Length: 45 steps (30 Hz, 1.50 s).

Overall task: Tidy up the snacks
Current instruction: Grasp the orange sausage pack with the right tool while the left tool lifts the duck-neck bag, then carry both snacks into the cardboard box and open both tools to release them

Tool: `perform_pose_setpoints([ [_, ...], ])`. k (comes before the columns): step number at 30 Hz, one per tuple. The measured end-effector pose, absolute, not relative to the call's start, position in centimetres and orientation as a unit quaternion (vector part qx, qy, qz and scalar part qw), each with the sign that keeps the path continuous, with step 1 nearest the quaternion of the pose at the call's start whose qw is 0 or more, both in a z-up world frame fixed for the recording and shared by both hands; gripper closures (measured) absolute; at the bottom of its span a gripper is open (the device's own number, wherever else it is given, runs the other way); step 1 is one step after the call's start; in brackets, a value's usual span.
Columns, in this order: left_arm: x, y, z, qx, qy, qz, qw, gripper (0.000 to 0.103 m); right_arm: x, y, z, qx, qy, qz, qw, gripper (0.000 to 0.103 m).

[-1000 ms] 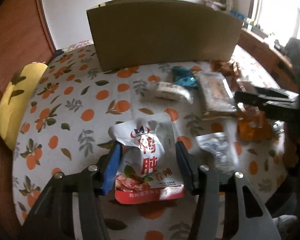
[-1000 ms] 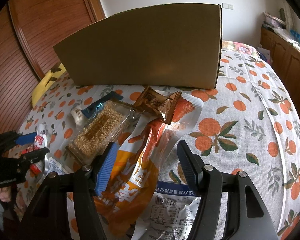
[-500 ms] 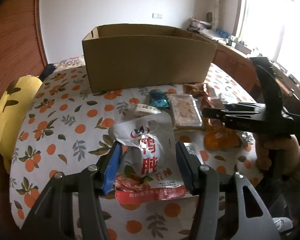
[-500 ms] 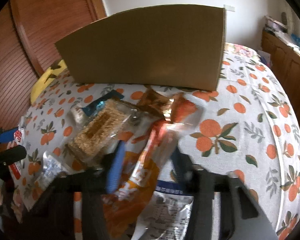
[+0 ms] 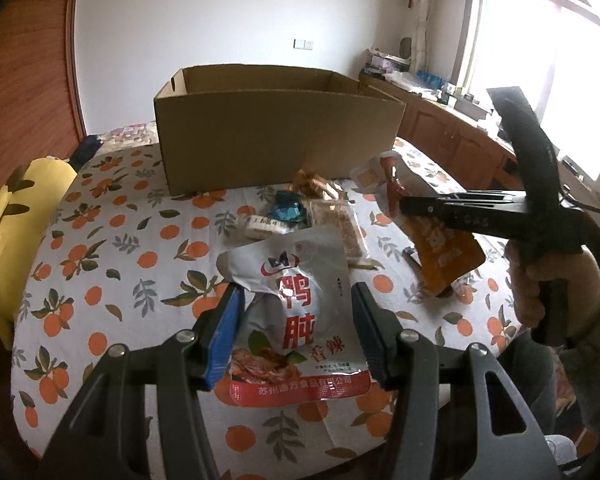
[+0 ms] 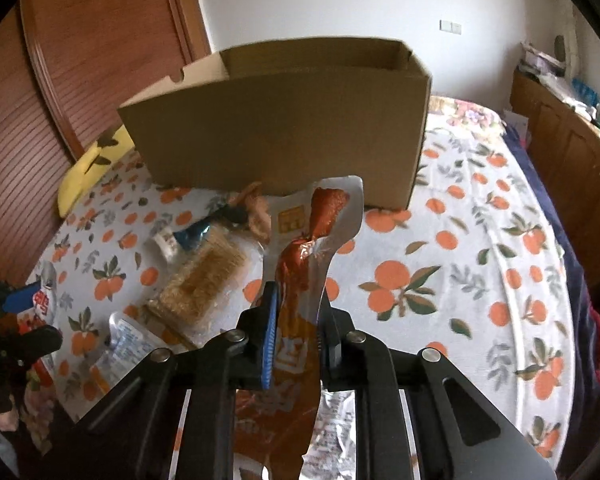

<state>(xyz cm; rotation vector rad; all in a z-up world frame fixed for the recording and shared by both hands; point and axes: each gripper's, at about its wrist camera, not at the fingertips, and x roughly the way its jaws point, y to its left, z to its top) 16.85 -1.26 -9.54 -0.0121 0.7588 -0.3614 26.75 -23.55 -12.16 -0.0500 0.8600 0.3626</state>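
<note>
While one open cardboard box (image 5: 278,136) stands on the orange-print tablecloth (image 5: 112,240), two pouches are held above it. A silver pouch (image 5: 300,312), printed "鸭肫" and "香辣" in red, is pinched by the left gripper (image 5: 296,334); an orange pouch (image 6: 300,280) is squeezed flat in the right gripper (image 6: 296,336), whose jaws have just been closing.

White walls (image 5: 220,20), a bright window (image 5: 540,60), wooden cabinets (image 5: 452,136) beneath.

The cardboard box (image 6: 284,120) floor is hidden behind its near wall. The orange pouch (image 6: 296,344) is cut off at the bottom edge.
</note>
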Motion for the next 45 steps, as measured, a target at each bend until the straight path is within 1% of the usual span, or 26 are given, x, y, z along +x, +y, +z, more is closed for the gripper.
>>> perform_pose_setpoints([
  [24, 15.1, -2.1, -2.9, 0.006, 0.315, -0.173, 0.933, 0.048, 20.2, -24.9, -4.5, -0.027, 0.351, 0.187, 0.917, 0.089],
  [28, 14.3, -2.1, -1.0, 0.006, 0.300, -0.177, 0.937, 0.048, 19.4, -25.3, -3.2, -0.028, 0.343, 0.180, 0.921, 0.089],
  [35, 13.4, -1.1, 3.0, 0.008, 0.268, -0.175, 0.947, 0.048, 18.7, -25.8, -0.5, -0.030, 0.329, 0.171, 0.928, 0.089],
  [45, 14.8, -1.2, 5.5, 0.019, 0.258, -0.176, 0.950, 0.048, 19.3, -25.5, 2.1, -0.031, 0.315, 0.186, 0.930, 0.089],
])
